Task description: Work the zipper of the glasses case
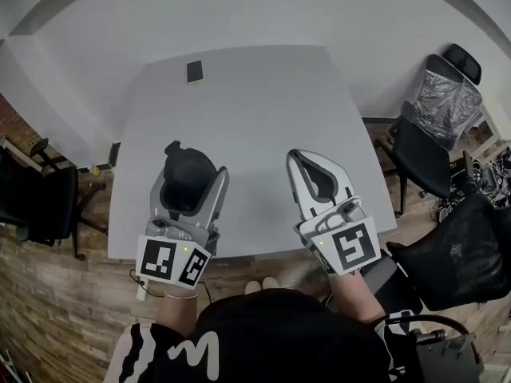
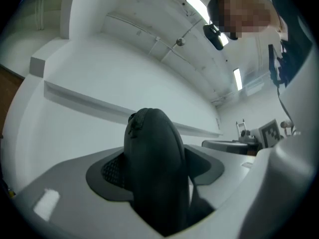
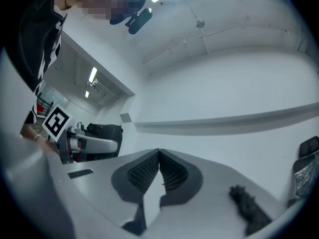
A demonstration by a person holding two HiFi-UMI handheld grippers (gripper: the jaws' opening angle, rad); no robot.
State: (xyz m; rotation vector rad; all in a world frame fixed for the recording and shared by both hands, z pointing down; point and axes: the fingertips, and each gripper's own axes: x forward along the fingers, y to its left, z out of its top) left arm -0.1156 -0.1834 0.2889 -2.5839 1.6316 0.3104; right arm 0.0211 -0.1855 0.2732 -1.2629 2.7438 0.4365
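The left tool (image 1: 192, 183) has its jaws set wide and clamped on the black glasses case (image 2: 155, 158). Its two ribbed pads (image 2: 110, 172) press on the case's flanks. The case stands lengthwise between the jaws, its rounded end poking out past the tips. In the left gripper view a zipper seam (image 2: 131, 125) curves over that far end; the pull cannot be made out.

The right tool (image 1: 299, 163) is to the right of the left tool, apart from it and at about the same reach, and it holds nothing. Its jaws are drawn together, the pads meeting at the tips with only a narrow sliver of a gap further back. In the right gripper view the left tool and the case show off to that tool's left.

Both tools hang over the near part of the pale grey desk (image 1: 255, 110), each held by a hand below its marker cube. Well beyond the left tool, near the desk's far edge, lies a dark phone (image 1: 195, 71). Off the desk, to the right of the right tool, stand black office chairs (image 1: 423, 158), the farthest one with a plastic-wrapped back. Another black chair (image 1: 44, 202) stands to the left of the left tool.
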